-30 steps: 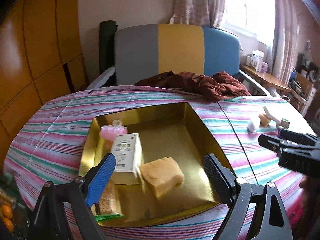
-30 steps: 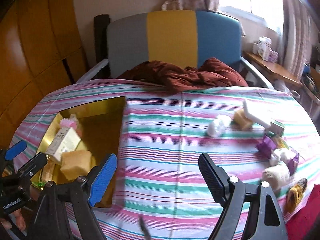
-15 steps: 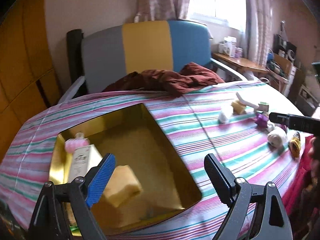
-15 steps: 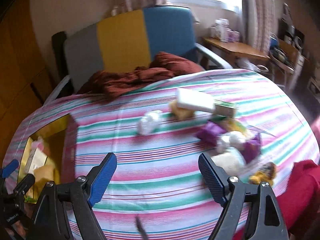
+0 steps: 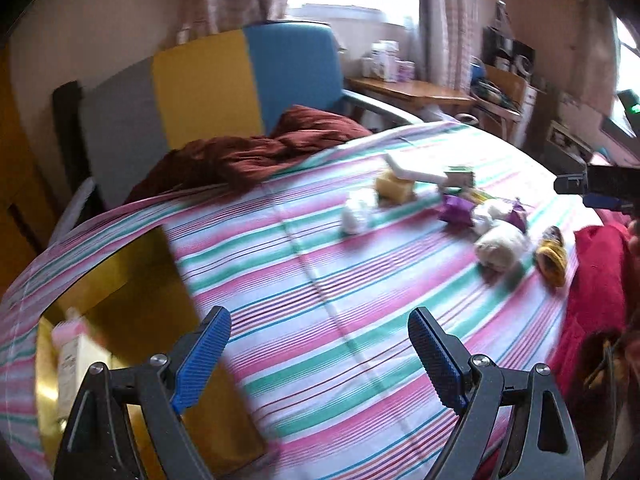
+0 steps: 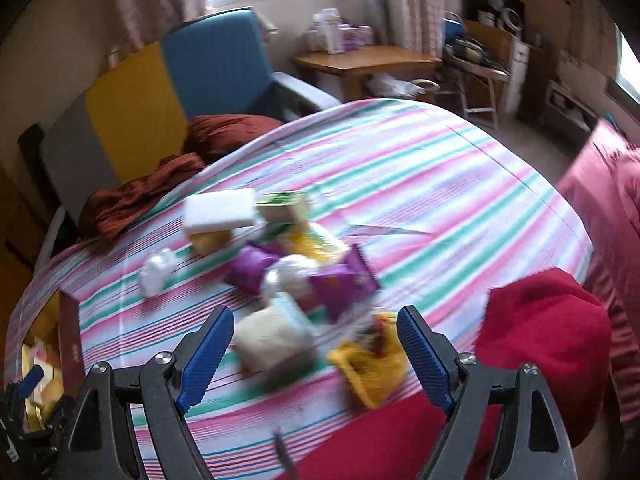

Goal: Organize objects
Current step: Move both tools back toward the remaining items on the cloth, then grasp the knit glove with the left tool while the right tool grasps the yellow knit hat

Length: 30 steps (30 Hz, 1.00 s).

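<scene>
I see the desk cloth [image 6: 420, 184] striped pink, green and white, a gold tray [image 5: 132, 280], purple packets [image 6: 344, 284], a yellow pouch [image 6: 368, 368], a white sponge [image 6: 220, 212], blue-padded fingers [image 6: 208, 356].

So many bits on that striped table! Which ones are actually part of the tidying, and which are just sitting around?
Part of the job:
- gold tray
- white block
- purple packets
- yellow packet
- pale wrapped bundle
- both grippers, fingers open and empty

Just lying about:
- brown cloth
- armchair
- red garment
- wooden side table
</scene>
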Each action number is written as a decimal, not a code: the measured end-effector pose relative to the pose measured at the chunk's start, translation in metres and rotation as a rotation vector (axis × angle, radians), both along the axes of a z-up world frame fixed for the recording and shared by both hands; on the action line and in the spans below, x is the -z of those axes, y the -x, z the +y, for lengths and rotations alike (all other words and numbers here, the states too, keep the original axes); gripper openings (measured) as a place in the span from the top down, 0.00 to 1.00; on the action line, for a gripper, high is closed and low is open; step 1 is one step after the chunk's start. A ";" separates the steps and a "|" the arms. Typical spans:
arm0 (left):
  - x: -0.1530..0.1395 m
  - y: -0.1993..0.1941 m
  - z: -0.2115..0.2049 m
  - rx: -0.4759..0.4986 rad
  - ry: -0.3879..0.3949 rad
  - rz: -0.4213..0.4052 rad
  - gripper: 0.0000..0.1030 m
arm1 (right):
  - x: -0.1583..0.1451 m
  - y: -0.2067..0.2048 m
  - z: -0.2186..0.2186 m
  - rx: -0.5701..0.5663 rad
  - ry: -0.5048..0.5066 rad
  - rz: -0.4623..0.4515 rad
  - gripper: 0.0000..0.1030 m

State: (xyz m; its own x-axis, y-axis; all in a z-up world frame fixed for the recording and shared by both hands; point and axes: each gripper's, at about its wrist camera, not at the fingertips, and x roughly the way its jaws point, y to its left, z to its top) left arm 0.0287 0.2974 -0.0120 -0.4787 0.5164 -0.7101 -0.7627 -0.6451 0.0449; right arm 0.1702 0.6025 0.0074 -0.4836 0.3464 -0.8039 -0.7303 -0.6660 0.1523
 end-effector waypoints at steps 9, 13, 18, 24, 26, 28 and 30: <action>0.013 -0.020 0.090 0.277 -0.020 -0.057 0.12 | 0.011 -0.017 0.041 -0.002 0.076 -0.036 0.17; 0.022 -0.029 0.130 0.365 -0.018 -0.072 0.12 | 0.027 -0.011 0.047 -0.112 0.140 -0.121 0.17; 0.033 -0.036 0.173 0.460 -0.013 -0.095 0.12 | 0.044 -0.001 0.044 -0.219 0.163 -0.210 0.17; 0.046 -0.038 0.208 0.515 -0.006 -0.158 0.12 | 0.056 0.005 0.053 -0.247 0.177 -0.250 0.17; 0.051 -0.041 0.219 0.539 0.013 -0.150 0.12 | 0.060 0.009 0.052 -0.269 0.174 -0.275 0.17; 0.059 -0.041 0.229 0.555 0.039 -0.152 0.12 | 0.063 0.011 0.051 -0.291 0.180 -0.287 0.17; 0.066 -0.040 0.235 0.560 0.053 -0.165 0.16 | 0.066 0.013 0.050 -0.305 0.182 -0.301 0.17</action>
